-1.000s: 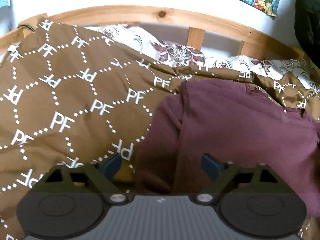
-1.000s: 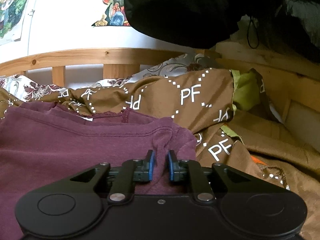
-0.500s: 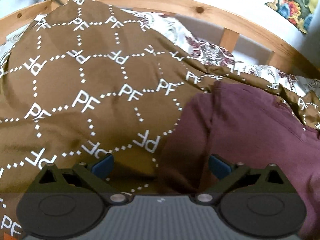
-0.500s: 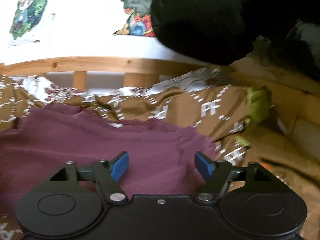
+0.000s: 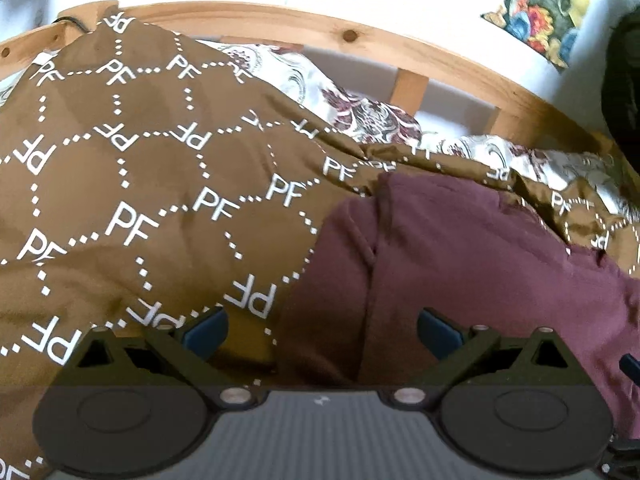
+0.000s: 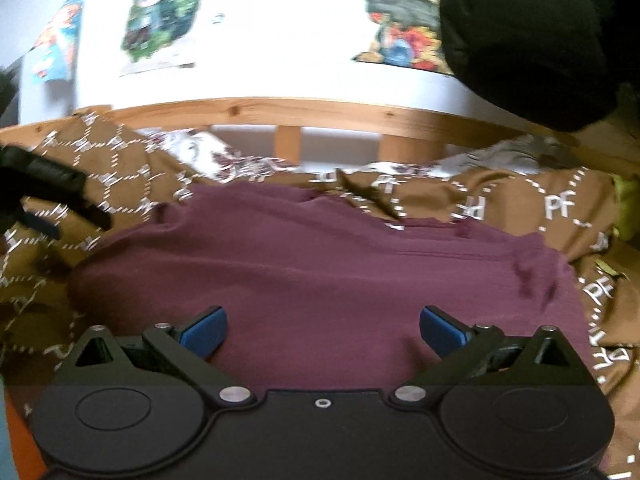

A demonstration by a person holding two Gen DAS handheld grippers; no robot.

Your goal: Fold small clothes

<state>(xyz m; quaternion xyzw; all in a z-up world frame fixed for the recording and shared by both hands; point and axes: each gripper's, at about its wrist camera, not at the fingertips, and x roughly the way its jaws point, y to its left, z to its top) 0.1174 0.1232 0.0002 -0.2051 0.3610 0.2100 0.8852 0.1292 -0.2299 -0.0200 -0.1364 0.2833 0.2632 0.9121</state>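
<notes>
A maroon garment [image 6: 320,268] lies folded flat on the brown "PF" patterned bedspread [image 5: 132,184]. In the left wrist view the garment [image 5: 460,264] fills the right half, its left folded edge between my fingers. My left gripper [image 5: 322,330] is open and empty over that edge. My right gripper [image 6: 322,330] is open and empty just above the garment's near part. The left gripper also shows at the left edge of the right wrist view [image 6: 44,196].
A wooden bed rail [image 6: 288,112] runs along the back, with a floral pillow [image 5: 360,108] under it. Posters hang on the white wall [image 6: 260,40]. A dark bulky cloth [image 6: 532,32] hangs at the upper right. Yellow-green fabric [image 6: 628,208] lies at the far right.
My right gripper let go of the garment's edge, opened wide and pulled back and up. My left gripper stayed open and shifted slightly left and back.
</notes>
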